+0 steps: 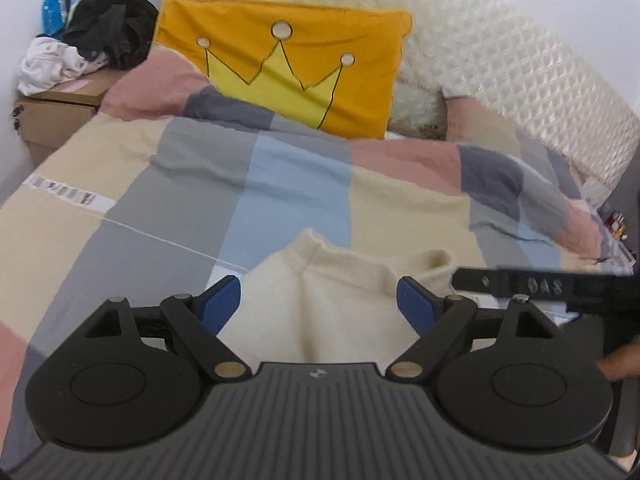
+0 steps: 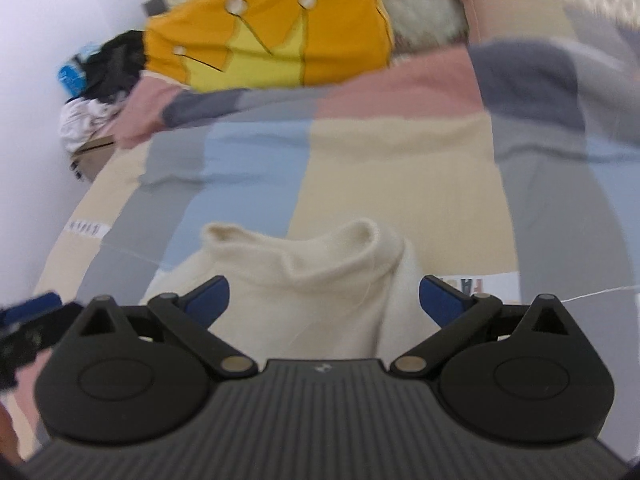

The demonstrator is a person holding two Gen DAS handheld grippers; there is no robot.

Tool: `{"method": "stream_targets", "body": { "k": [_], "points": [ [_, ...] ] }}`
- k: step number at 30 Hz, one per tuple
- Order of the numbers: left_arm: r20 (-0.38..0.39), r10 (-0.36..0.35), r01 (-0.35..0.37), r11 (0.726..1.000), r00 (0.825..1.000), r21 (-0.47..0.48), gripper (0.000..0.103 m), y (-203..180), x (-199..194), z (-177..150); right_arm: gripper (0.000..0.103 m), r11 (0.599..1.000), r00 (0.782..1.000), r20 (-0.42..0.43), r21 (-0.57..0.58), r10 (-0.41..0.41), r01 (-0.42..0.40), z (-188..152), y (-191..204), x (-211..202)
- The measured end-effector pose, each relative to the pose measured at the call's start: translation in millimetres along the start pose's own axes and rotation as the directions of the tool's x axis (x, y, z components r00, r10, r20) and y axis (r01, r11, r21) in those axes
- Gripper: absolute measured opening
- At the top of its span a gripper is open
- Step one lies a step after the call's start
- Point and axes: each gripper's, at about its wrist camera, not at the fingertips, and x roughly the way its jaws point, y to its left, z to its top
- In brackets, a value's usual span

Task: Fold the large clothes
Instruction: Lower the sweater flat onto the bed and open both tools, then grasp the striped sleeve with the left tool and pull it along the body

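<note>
A: Big stuff first. Where's everything?

B: Patchwork bed cover (image 1: 304, 184) fills both views, orange crown pillow (image 1: 288, 72) at the far end vs the quilted headboard (image 1: 500, 68). Cream sweater (image 1: 320, 308) lies on the cover at the near end, collar (image 2: 296, 248) pointing away twd the pillow, body running back under the cams.

A: So long axis?

B: Approx. head-to-foot of the bed, i.e. along the line both grippers point. Looks already folded narrow, tho the near part is hidden by the gripper bodies, so can't say how far.

A: Which side is nearer?

B: Pretty even, I'd say. Sweater sits just ahead of and below both. Left gripper (image 1: 320, 300) is centred on its body, w/ the collar ahead and a bit right. Right gripper (image 2: 324, 296) has the collar ahead and slightly left, w/ the garment's right edge inside its span.

A: Jaws?

B: Both spread wide, blue pads (image 1: 222, 300) clear of the knit, nothing pinched. Each gripper's edge shows in the other's view, so they're side by side, close.

A: Next?

B: My guess: either re-grab at the collar end or the fold's done; whichever, reach is straight fwd and down
</note>
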Motion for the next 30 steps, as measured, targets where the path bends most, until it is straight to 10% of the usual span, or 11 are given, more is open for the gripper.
{"method": "stream_targets", "body": {
  "k": [20,30],
  "points": [
    [0.165,-0.024,0.017,0.999,0.986,0.046,0.088,-51,-250,-144,0.103,0.998,0.979,0.197,-0.045,0.056,-0.048,-182,48,-220],
    [0.143,0.007,-0.008,1.000,0.990,0.006,0.088,-44,-308,-221,0.103,0.992,0.968,0.239,-0.112,0.078,-0.053,-255,61,-268]
  ]
}}
